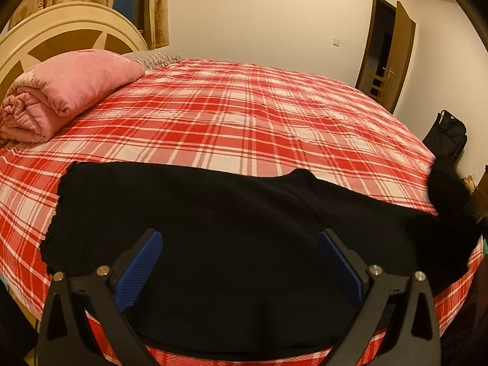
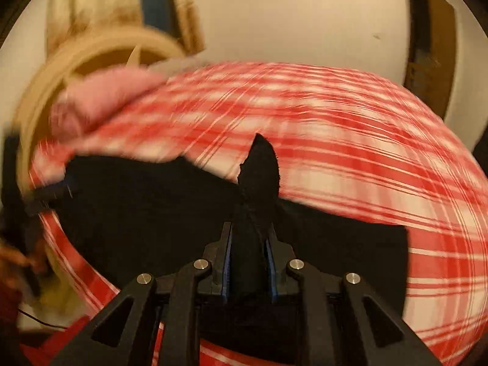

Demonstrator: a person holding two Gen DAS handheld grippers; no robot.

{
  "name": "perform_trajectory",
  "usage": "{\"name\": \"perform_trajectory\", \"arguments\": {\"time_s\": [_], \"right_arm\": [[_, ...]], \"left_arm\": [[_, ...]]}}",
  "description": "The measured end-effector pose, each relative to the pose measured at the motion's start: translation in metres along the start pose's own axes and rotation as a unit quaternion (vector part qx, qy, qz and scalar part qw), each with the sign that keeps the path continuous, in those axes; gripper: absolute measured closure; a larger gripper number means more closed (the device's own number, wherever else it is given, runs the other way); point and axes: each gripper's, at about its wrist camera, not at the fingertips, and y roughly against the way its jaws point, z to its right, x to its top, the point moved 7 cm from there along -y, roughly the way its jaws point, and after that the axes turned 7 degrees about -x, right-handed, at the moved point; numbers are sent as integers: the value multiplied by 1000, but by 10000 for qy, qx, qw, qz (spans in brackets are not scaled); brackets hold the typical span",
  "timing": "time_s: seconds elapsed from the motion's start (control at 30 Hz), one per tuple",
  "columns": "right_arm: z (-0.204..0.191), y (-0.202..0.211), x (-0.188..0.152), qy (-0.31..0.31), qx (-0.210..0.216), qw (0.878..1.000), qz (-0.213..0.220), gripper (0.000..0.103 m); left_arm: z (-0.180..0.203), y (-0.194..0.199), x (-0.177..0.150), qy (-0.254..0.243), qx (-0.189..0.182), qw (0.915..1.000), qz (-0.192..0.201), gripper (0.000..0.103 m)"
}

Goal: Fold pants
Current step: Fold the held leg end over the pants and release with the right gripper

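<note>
Pants: black pants (image 1: 213,213) are lying across the plaid bed (image 1: 244,113).
Left hand-held gripper (image 1: 241,238): hovering, fingers spread apart.
Right hand-held gripper (image 2: 248,235): pinching pants fabric.

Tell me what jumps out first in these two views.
The black pants sprawl across the near edge of the red plaid bedsheet. The right gripper is shut on a bunch of their fabric, while the left gripper hangs open above them. A rolled pink blanket lies by the headboard.
</note>
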Motion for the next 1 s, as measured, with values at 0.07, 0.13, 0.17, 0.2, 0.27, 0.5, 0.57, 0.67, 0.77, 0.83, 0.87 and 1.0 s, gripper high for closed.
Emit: {"name": "perform_trajectory", "arguments": {"time_s": [0.07, 0.13, 0.17, 0.2, 0.27, 0.5, 0.57, 0.67, 0.77, 0.83, 0.87, 1.0], "right_arm": [[-29, -18, -12, 488, -314, 9983, 26, 83], [-44, -28, -22, 664, -508, 9965, 17, 79], [-51, -32, -28, 669, -456, 9967, -19, 77], [-53, -34, -31, 681, -353, 9970, -60, 68], [-69, -29, -37, 853, -172, 9962, 8, 44], [-78, 22, -26, 367, 1567, 9859, 464, 40], [-44, 20, -19, -102, 1361, 9893, 515, 68], [14, -6, -24, -842, 723, 9937, 183, 80], [21, -24, -39, -807, 497, 9955, -55, 81], [-1, -30, -52, -567, 665, 9960, -164, 81], [-11, -28, -54, -430, 724, 9964, -124, 81], [-54, -23, -58, 234, 719, 9971, 109, 82]], "left_arm": [[-4, 2, 1, 10, 14, 10000, 17, 0], [-8, 4, 2, -5, 48, 10000, 46, 0], [-11, 4, 2, -4, 62, 10000, 52, 0], [-13, 5, 2, -1, 69, 10000, 62, 0], [-18, 4, 2, 33, 85, 9999, 68, 0], [-24, -4, -2, 180, -4, 9998, -37, 0], [-22, -3, -3, 106, 2, 9999, -36, 0], [-21, 0, -3, -23, 47, 10000, 7, 0], [-22, -2, -2, 20, 12, 10000, -8, 0], [-20, -5, -3, 96, -75, 9999, -46, 0], [-18, -6, -4, 106, -95, 9999, -60, 0], [-6, -8, -5, -94, -85, 9999, -94, 0]]}}
